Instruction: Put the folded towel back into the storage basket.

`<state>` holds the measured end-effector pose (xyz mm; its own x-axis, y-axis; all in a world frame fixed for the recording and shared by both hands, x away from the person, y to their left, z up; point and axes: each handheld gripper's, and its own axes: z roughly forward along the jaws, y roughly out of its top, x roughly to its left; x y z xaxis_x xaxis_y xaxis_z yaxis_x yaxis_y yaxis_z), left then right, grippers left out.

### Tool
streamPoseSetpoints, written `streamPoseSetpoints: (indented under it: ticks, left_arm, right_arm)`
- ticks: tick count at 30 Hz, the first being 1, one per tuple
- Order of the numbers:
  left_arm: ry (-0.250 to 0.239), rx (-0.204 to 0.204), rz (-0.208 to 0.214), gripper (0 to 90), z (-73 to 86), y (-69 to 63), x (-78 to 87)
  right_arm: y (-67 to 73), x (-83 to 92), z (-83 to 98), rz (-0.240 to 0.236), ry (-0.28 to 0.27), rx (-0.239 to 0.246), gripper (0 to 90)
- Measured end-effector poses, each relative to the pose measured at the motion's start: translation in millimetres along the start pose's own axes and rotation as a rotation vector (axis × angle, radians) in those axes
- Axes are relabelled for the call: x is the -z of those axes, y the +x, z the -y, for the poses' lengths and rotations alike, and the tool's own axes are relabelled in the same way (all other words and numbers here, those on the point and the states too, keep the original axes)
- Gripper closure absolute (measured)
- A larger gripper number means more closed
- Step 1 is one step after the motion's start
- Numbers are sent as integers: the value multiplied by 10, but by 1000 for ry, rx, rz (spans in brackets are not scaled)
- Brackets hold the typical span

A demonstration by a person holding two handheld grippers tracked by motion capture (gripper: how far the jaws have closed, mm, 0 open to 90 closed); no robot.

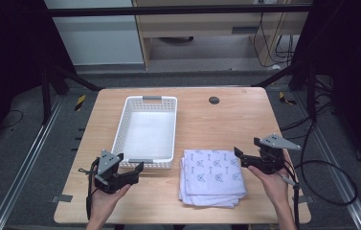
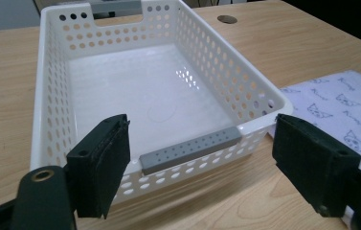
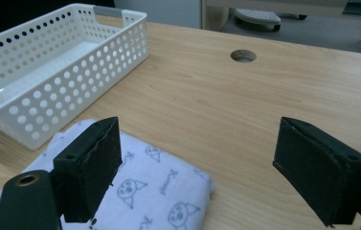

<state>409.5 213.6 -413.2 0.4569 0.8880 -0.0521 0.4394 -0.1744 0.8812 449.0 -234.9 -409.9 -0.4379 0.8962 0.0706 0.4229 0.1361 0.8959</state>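
Note:
A white perforated basket with grey handles stands empty on the left half of the wooden table. To its right lies a folded pale cloth printed with small cat faces. My left gripper is open just in front of the basket's near wall, holding nothing. In the left gripper view its jaws frame the basket's near grey handle, with the cloth off to the right. My right gripper is open at the cloth's right far corner. Its jaws hover over the cloth's edge.
A round cable hole sits in the table behind the cloth. Bare wood lies between the basket and the table's right edge. Cables trail on the floor to the right. A wooden cabinet stands beyond the table.

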Motion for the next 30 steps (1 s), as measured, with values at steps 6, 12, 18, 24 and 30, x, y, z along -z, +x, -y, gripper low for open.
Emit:
streamPoseSetpoints:
  ticks: [6, 12, 18, 24, 30]
  left_arm:
    - [-14, -10, 19, 202, -111, -113, -34]
    - [-11, -26, 36, 206, -165, -240, -102]
    - [-18, -28, 54, 209, -220, -341, -154]
    - [-11, -46, 79, 217, -238, -489, -240]
    - [9, -72, 92, 223, -184, -590, -286]
  right_arm:
    - [26, 11, -141, 17, -19, 4, 183]
    - [25, 24, -149, 34, -22, 8, 194]
    - [7, 47, -129, 50, -24, 5, 204]
    - [-43, 81, -94, 24, -26, -12, 202]
    - [-70, 49, -23, 5, 0, -14, 235]
